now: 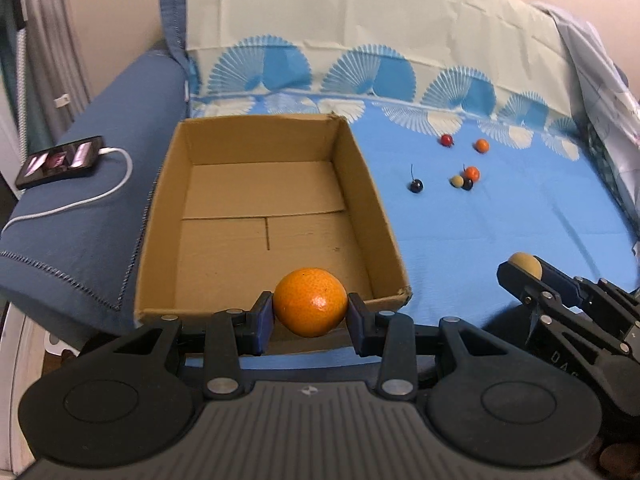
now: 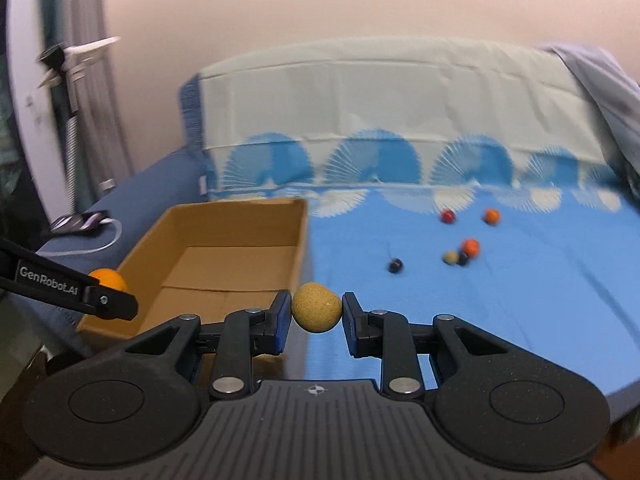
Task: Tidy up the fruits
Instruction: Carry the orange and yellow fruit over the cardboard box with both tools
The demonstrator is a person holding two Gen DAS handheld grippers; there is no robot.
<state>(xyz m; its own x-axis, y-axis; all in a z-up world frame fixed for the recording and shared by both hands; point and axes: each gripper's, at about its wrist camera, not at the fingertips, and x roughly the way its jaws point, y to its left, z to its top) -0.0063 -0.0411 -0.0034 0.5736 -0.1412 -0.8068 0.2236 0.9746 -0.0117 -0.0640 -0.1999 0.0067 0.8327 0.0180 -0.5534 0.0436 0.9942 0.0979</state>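
Note:
My left gripper is shut on an orange and holds it over the near rim of an open, empty cardboard box. My right gripper is shut on a tan round fruit, just right of the box's near corner. In the left wrist view the right gripper shows at the right with the tan fruit. In the right wrist view the orange shows at the left. Several small fruits lie on the blue cloth: a red one, an orange one, a dark cherry.
The box stands on a sofa seat covered with a blue patterned cloth. A phone with a white cable lies on the blue armrest at the left. A small cluster of fruits sits right of the box.

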